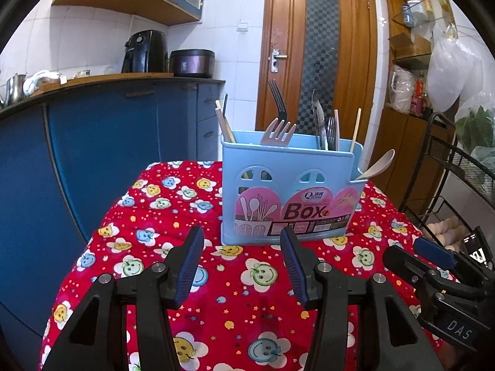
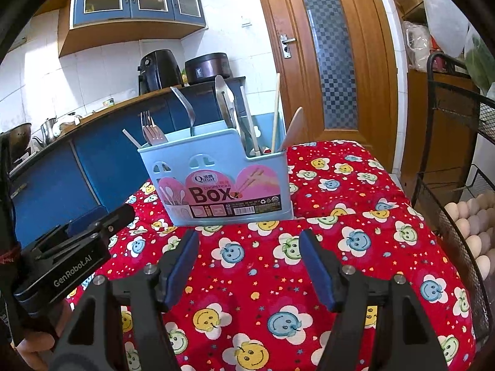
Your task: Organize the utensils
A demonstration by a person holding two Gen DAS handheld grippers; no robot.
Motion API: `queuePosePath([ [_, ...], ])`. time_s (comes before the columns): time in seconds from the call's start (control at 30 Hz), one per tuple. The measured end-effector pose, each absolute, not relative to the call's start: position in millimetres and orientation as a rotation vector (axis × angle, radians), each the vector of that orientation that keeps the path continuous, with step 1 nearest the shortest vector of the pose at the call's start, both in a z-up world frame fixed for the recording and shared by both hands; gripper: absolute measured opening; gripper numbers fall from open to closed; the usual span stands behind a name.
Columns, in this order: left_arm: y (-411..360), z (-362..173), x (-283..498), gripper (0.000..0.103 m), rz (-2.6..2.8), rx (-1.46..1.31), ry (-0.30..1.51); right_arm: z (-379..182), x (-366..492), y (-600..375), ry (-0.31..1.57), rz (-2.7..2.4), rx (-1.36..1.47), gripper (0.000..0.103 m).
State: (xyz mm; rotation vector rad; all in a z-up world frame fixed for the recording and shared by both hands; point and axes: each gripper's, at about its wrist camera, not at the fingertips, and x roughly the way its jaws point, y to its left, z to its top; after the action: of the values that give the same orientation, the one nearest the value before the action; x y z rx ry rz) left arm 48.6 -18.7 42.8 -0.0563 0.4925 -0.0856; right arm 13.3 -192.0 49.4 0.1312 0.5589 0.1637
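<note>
A light blue utensil box labelled "Box" stands upright on the red flowered tablecloth. Forks, a metal spoon, chopsticks and a beige spoon stick out of its compartments. My left gripper hovers just in front of the box, jaws open with nothing between them. My right gripper also stands open and empty, a short way before the box. Each gripper shows at the edge of the other's view: the right one and the left one.
A blue kitchen counter with an air fryer and a rice cooker runs along the left. A wooden door stands behind the table. A black wire rack holding eggs is at the right table edge.
</note>
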Motion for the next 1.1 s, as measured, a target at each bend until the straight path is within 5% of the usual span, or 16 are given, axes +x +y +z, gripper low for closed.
queuePosePath([
  [1.1,-19.1,44.8,47.5,0.053,-0.091,-0.059,0.489,49.9,12.9,-192.1,0.559,0.162,0.131,0.07],
])
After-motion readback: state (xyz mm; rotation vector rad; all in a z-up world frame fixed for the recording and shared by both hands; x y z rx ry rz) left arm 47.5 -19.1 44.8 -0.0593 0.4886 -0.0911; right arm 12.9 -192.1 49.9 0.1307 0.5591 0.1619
